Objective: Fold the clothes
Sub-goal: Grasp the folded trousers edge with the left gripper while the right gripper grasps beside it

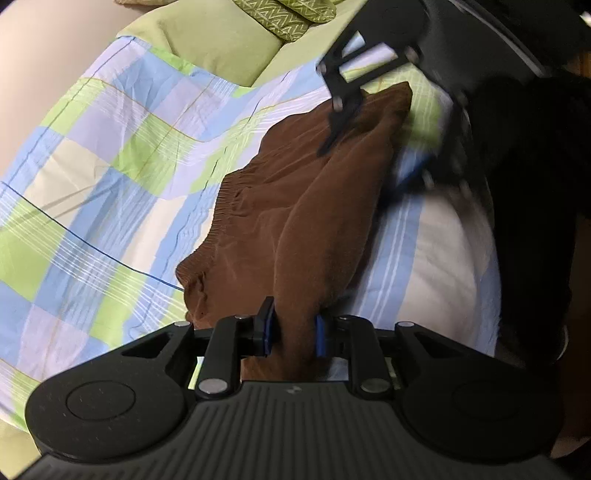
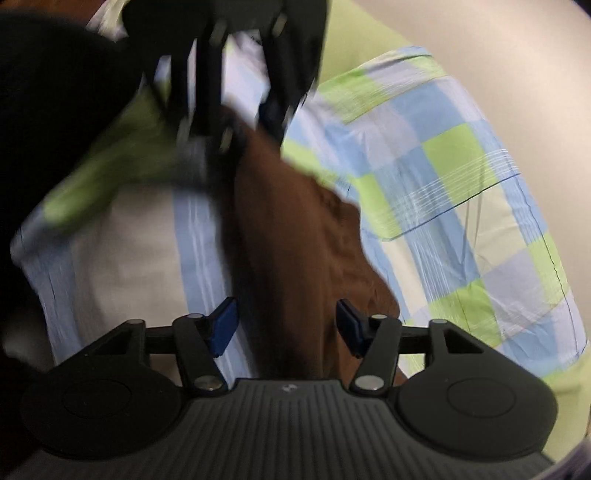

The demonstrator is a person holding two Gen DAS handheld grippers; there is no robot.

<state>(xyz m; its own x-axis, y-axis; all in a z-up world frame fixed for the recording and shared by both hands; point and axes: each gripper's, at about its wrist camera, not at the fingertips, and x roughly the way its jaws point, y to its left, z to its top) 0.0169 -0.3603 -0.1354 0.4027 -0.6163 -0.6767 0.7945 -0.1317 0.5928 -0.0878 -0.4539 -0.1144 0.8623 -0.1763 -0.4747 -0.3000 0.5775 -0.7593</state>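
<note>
Garment count: we see one brown garment (image 1: 295, 206), with an elastic gathered waistband along its edge toward 9 o'clock in the left wrist view.
Garment place: it lies on a bed under a checked sheet (image 1: 110, 177) of blue, green, lilac and cream squares, stretching from our left tool at 6 o'clock up toward 1 o'clock.
Tool count: we count two, both black with blue pads.
Left tool (image 1: 293, 334): its pads are closed on a raised fold of the brown garment, which passes straight between them.
Right tool (image 2: 286, 326): in its own view the pads stand apart, with brown cloth lying between and beneath them; we see no pad pressing on it, so we read it as open.
Right tool from the other side (image 1: 364, 146): in the left wrist view it sits at 1 o'clock over the far end of the garment, blurred.
Pillow count: we count one plain green pillow (image 1: 221, 40) at 11 o'clock and one patterned green cushion (image 1: 284, 16) at 12 o'clock, cut off by the frame.
Hidden: the garment's near end disappears under each tool's body.
Hard to make out: the right wrist view is smeared, and a dark sleeve (image 1: 532, 206) fills 3 o'clock in the left view.
</note>
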